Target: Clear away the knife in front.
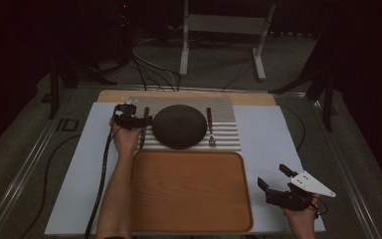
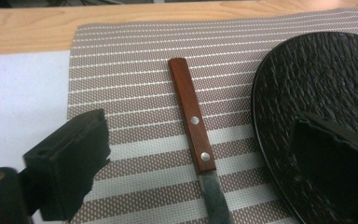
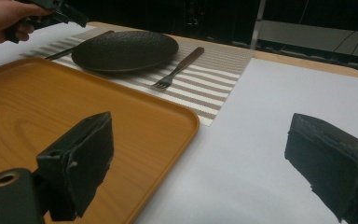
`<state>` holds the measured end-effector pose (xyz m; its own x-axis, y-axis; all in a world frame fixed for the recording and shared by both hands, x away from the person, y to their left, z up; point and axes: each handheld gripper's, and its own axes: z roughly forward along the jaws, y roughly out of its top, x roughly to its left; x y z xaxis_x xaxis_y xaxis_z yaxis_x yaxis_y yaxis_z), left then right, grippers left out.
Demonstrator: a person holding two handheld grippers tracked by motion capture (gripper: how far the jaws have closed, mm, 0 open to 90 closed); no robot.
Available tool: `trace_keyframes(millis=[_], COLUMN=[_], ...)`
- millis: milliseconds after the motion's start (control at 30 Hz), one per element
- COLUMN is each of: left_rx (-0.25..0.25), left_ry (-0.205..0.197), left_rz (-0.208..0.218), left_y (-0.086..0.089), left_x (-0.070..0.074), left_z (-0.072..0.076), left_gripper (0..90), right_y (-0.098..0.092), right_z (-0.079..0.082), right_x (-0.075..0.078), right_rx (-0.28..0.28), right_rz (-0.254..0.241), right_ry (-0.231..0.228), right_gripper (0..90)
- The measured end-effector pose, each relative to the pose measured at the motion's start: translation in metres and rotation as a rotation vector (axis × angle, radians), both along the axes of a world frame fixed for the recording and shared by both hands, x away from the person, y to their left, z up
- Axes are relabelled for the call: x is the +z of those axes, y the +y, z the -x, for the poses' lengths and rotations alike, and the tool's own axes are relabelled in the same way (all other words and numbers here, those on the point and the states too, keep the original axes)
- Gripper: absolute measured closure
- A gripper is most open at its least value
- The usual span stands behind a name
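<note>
A: Where the light falls, what does the worktop (image 1: 273,134) look like?

B: It is covered by a pale, smooth sheet, with a strip of light wood showing along its far edge. The room behind is dark; cables trail over the floor and a grey metal stand (image 1: 224,30) rises at the back.

A: And going from left to right?

B: At the left the left claw (image 1: 142,121) hovers low over a woven placemat (image 2: 135,60) striped in brown and cream. Its jaws are released, standing wide on either side of the knife (image 2: 196,140) without pressing it. The knife lies flat on the mat, with a reddish wooden handle, two metal rivets and a dull steel blade. Just beside it sits a round, dark plate (image 1: 180,126) with a rough, ridged surface; nothing can be made out on it. Right of the plate lies a fork (image 1: 211,127) with a matching wooden handle.

A: Any containers?

B: A rectangular wooden tray (image 1: 191,191) with rounded corners and a raised rim lies nearer the person, touching the mat's near edge. It holds nothing.

A: And the far right?

B: The right claw (image 1: 274,179) hangs over the bare sheet, well apart from the fork, jaws spread and gripping nothing.
</note>
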<state>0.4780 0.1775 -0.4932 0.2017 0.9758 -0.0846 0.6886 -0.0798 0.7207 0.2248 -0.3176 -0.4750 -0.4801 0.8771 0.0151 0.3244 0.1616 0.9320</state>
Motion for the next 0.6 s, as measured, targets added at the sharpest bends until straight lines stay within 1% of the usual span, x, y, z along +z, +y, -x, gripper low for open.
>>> trace_keyframes(millis=[100,167,200,333,467,500,600], left_rx=[-0.004,-0.003,-0.006,0.004,-0.002,-0.005,-0.012], left_ry=[0.013,0.023,0.029,0.051,0.07,0.073,0.091], left_rz=[-0.004,-0.016,-0.014,-0.03,-0.031,-0.024,-0.023], left_y=[-0.002,-0.004,-0.004,-0.006,-0.006,-0.006,-0.004], left_x=[-0.001,-0.003,-0.004,-0.008,-0.01,-0.01,-0.012], left_z=[0.0,0.0,0.0,-0.002,-0.002,-0.003,-0.004], left_gripper=[12.6,15.9,16.4,21.9,29.9,32.5,41.3], right_y=[0.0,0.0,0.0,0.0,0.0,0.0,0.0], right_z=[0.0,0.0,0.0,0.0,0.0,0.0,0.0], right_x=[0.0,0.0,0.0,0.0,0.0,0.0,0.0], right_rx=[0.001,0.001,0.001,0.002,0.001,0.001,0.001], right_rz=[0.0,-0.001,-0.001,0.0,0.0,0.0,0.0], right_ry=[0.0,-0.001,-0.001,0.0,0.0,0.0,0.0], right_gripper=[7.7,7.8,7.7,7.8,7.8,7.8,7.8])
